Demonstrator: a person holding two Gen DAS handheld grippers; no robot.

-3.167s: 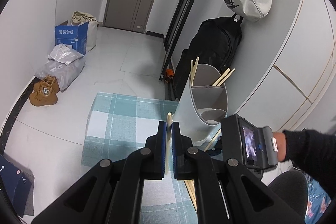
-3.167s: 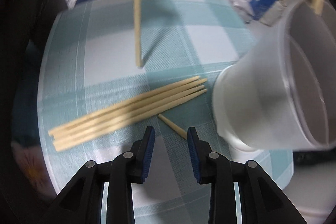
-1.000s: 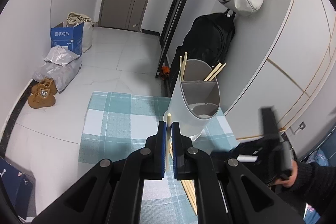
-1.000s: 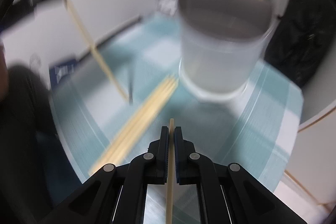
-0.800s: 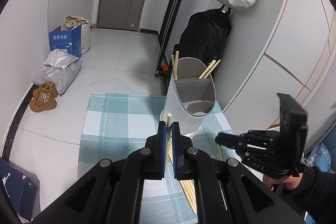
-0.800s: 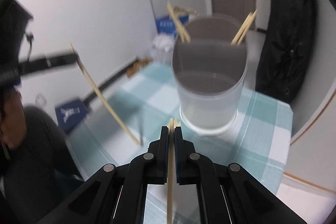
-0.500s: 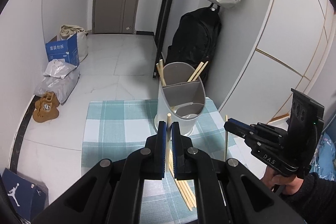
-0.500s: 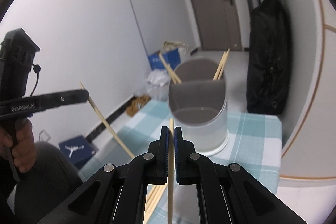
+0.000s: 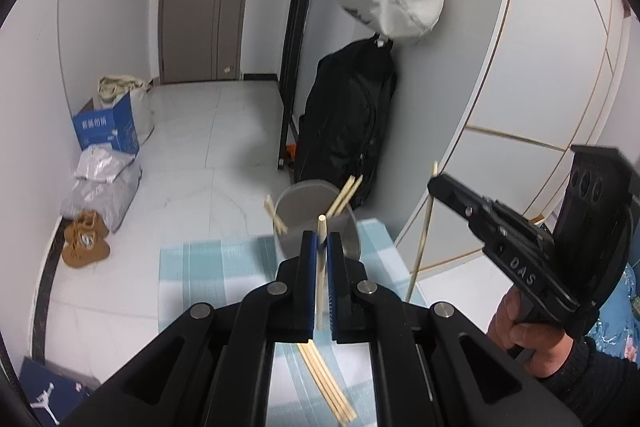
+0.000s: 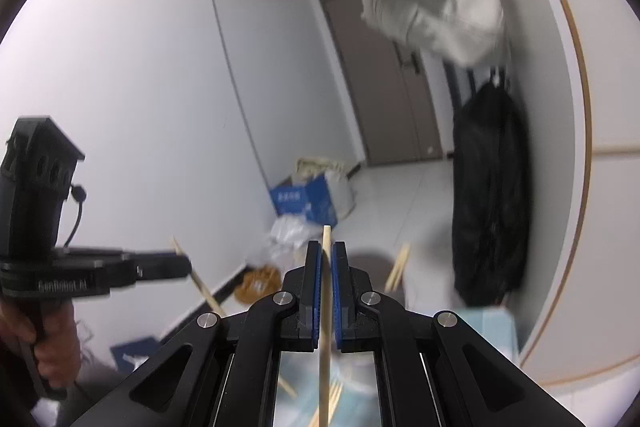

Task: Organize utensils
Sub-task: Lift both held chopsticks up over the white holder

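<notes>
Both tools have climbed since half a second ago, so the grey holder [image 9: 316, 215] now sits low and far on the checked desk [image 9: 208, 267]. Your left tool [image 9: 319, 283] is clamped on a pale wooden chopstick [image 9: 320, 267], your right tool [image 10: 326, 291] on another chopstick [image 10: 325, 347], each upright, likely for a tip-down drop. Loose chopsticks [image 9: 326, 383] lie bundled below.
</notes>
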